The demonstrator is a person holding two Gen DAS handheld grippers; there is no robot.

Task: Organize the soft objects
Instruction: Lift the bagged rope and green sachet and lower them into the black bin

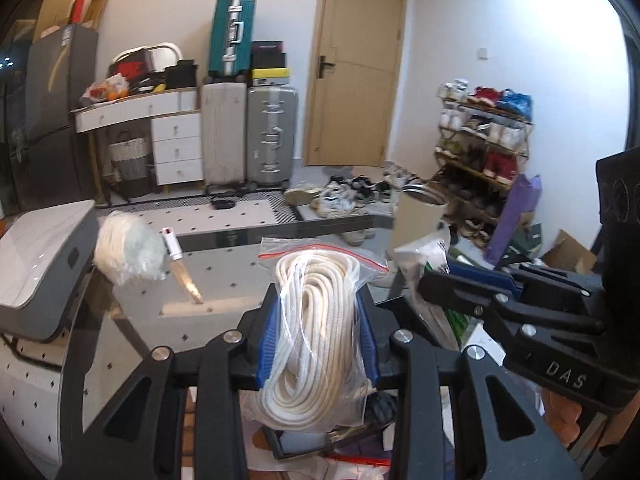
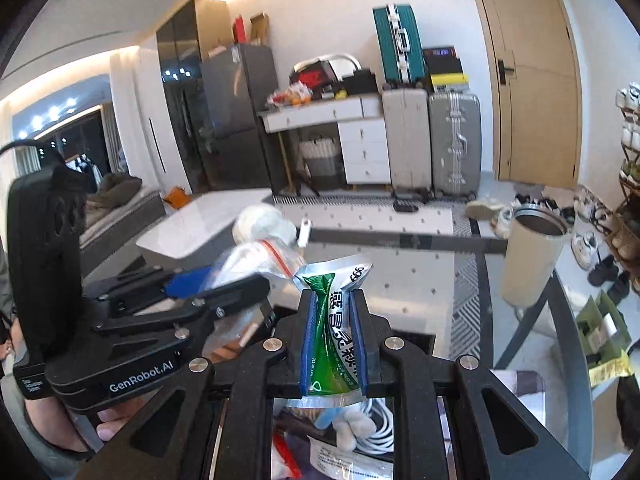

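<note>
My left gripper (image 1: 318, 300) is shut on a clear zip bag of coiled white rope (image 1: 316, 340), its blue pads pressed on both sides, held above the glass table (image 1: 224, 264). The right gripper (image 2: 332, 308) is shut on a green and silver foil sachet (image 2: 334, 344) with printed characters. Each gripper shows in the other's view: the right gripper (image 1: 436, 284) comes in from the right, the left gripper (image 2: 240, 280) from the left with the rope bag (image 2: 260, 256). A white fluffy duster (image 1: 128, 248) with a wooden handle lies on the table.
Beneath the grippers lies a heap with a grey plush toy (image 2: 352, 424), white cable and packets. A beige tumbler (image 2: 532, 256) stands at the table's right edge. Suitcases (image 1: 248, 132), a drawer desk, a door and a shoe rack (image 1: 480, 152) line the room behind.
</note>
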